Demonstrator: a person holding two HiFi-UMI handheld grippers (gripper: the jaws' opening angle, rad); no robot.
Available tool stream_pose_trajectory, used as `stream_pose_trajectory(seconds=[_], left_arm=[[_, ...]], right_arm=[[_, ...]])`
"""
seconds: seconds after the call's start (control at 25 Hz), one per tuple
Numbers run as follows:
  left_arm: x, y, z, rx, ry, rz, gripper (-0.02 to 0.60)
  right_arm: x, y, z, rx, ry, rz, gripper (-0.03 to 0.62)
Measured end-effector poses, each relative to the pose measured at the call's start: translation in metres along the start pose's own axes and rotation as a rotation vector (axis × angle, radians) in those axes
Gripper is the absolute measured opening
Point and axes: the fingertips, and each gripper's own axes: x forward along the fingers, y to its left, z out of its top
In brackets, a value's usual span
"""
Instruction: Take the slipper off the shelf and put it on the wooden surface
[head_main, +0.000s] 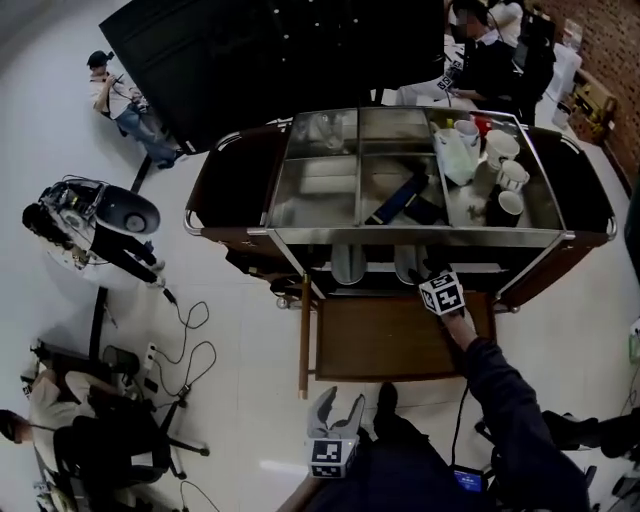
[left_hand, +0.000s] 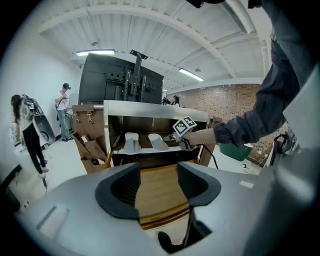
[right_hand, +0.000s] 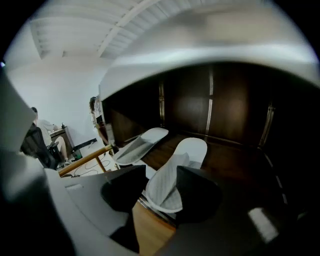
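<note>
Right tongs (right_hand: 161, 176) spread, straddling slipper (right_hand: 192, 150) on shelf (right_hand: 235, 165) — left tongs (left_hand: 159, 170) spread, empty, facing wooden surface (left_hand: 160, 196).

Right claw (right_hand: 162, 176), jaws apart, straddles slipper (right_hand: 192, 150) (on shelf (right_hand: 232, 165)).

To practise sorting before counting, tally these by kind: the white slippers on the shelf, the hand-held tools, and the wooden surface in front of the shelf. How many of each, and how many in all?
White slippers: 2
Tools, left tool and right tool: 2
Wooden surface: 1
Total: 5
</note>
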Motion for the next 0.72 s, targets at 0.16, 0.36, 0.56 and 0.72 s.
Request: stream_pose_trajectory(seconds=[0.16, 0.36, 0.56, 0.72], left_arm=[[0.016, -0.005, 0.0, -0.015, 0.032, 0.018, 0.249], [-0.004, 0.039, -0.002, -0.039, 0.055, 0.139, 0.23], [-0.019, 0.052, -0.012, -0.063, 0.056, 0.158, 0.219], [-0.031, 0.039, -0.019, -0.051, 0.049, 0.091, 0.215]], right_arm=[[0.058, -0.047, -0.058, 0.184, 0.281, -0.015, 0.188], [0.095, -0.077, -0.035, 0.023, 0.194, -0.13, 0.117], [0.085, -0.05, -0.045, 0.122, 0.223, -0.117, 0.009], [0.037, -0.014, -0.036, 0.085, 0.08, -0.137, 0.006]])
